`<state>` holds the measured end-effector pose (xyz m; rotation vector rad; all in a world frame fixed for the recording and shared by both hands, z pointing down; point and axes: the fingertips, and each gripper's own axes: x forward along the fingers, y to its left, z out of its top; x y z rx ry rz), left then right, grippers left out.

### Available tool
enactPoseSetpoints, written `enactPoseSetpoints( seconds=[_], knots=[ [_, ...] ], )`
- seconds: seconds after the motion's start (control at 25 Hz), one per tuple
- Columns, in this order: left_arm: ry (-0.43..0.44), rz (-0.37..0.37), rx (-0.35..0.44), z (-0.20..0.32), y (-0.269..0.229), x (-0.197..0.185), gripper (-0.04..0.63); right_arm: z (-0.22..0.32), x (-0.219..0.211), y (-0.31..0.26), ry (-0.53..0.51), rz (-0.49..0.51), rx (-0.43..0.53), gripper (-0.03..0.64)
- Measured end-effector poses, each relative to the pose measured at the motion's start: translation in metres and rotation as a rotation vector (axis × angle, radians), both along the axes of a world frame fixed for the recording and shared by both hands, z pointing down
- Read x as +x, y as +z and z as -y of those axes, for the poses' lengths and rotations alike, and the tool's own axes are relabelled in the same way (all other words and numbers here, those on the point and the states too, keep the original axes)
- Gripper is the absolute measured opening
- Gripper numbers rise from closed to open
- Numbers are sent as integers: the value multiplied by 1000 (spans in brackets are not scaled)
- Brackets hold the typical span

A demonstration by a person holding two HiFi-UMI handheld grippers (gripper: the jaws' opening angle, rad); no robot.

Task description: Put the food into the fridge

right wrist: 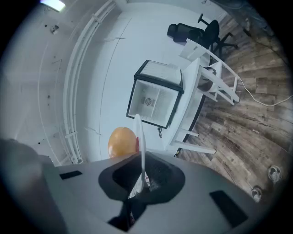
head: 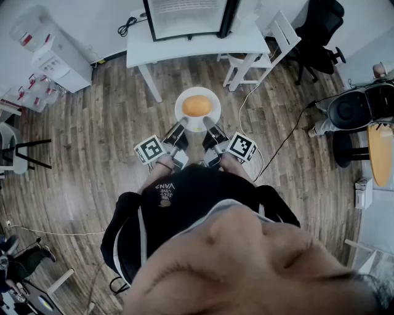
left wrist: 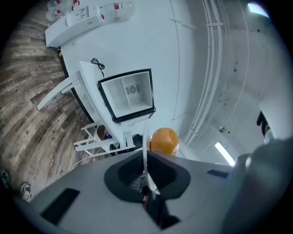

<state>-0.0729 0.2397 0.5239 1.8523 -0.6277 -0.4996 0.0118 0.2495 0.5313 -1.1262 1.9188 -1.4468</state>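
An orange bun-like food [head: 196, 105] lies on a white plate [head: 182, 101] held out in front of the person. My left gripper [head: 183, 130] is shut on the plate's near-left rim and my right gripper [head: 210, 127] is shut on its near-right rim. In the left gripper view the plate rim [left wrist: 146, 141] runs edge-on between the jaws, with the food [left wrist: 163, 140] beyond it. The right gripper view shows the same: the rim [right wrist: 141, 146] clamped, the food [right wrist: 122, 141] to its left. Ahead, a small glass-door fridge [head: 184, 17] stands on a white table [head: 138, 44] with its door closed.
A white chair [head: 263, 46] stands right of the table, and a black office chair [head: 317, 34] beyond it. A white water dispenser [head: 52, 52] is at the far left. A cable [head: 280, 144] trails across the wooden floor on the right.
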Motion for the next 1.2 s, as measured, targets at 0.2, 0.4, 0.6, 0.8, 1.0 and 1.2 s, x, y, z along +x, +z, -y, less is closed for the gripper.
enactPoseSetpoints(
  seconds=[0.2,0.4,0.6,0.8,1.0,1.2],
  knots=[
    [-4,2,-4,1,1,0,31,2,-5,-4,-7,42,17,28],
    [-8,-1,-5,0,1,-1,31,2,-6,-8,-11,56,34,28],
    [-11,-40,6,0,-4,4,31,4,-4,-12,-18,43,69,28],
    [-24,-61,2,7,-6,16,31,12,8,-7,-24,34,40,28],
    [-42,-77,-2,14,-4,26,31,19,19,-3,-42,32,23,28],
    [-65,-107,-8,18,-3,39,31,25,31,3,-66,35,21,28]
  ],
)
